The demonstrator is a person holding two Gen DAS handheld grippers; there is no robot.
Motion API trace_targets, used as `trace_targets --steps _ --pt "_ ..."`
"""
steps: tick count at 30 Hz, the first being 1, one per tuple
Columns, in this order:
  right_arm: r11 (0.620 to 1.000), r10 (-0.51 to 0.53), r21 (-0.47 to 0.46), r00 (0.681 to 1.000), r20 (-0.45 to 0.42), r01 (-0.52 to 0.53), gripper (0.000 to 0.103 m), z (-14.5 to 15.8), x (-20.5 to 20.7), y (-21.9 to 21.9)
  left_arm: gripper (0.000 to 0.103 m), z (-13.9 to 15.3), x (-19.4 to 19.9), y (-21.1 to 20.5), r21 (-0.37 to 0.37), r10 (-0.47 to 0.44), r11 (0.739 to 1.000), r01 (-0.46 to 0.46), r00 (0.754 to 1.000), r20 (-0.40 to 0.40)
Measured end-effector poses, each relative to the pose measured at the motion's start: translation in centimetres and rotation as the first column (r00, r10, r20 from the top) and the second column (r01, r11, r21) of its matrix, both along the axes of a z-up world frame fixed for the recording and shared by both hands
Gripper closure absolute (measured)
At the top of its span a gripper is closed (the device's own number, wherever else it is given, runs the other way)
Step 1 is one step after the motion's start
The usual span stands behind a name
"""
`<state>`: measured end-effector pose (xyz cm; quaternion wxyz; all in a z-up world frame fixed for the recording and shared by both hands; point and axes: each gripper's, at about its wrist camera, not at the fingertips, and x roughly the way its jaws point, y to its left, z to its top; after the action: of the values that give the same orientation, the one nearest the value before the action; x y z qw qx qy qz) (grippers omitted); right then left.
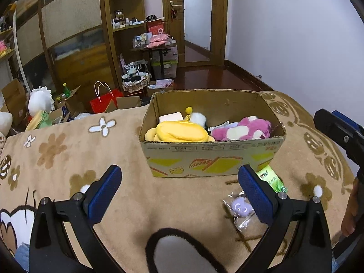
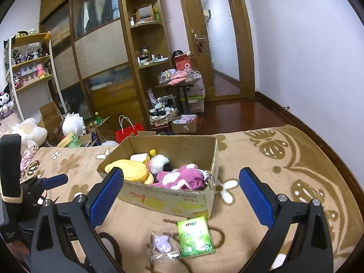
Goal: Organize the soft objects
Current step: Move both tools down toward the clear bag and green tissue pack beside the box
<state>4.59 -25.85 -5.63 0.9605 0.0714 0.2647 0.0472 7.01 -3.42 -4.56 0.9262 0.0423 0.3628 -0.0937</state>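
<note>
An open cardboard box stands on the tan blanket. Inside it lie a yellow plush, a pink and white plush and a white fluffy toy. In front of the box lie a purple soft item in a clear bag and a green packet. My left gripper is open and empty, short of the box. My right gripper is wide open and empty above the two loose items. A black-rimmed white plush part sits under the left gripper.
The flower-patterned blanket covers the bed, whose far edge runs just behind the box. Beyond it the floor holds a red bag, cardboard boxes, plush toys and a basket. Shelves, a wardrobe and a door stand at the back.
</note>
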Motion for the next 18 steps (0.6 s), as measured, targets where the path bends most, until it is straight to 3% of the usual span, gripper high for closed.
trace_targets --steps 18 --pt "1.0 -0.009 -0.015 0.998 -0.066 0.008 0.0 -2.0 -0.6 -0.1 0.002 -3.0 0.9 -1.8 -0.006 -0.06 0.998 0.059 0.99 -0.127"
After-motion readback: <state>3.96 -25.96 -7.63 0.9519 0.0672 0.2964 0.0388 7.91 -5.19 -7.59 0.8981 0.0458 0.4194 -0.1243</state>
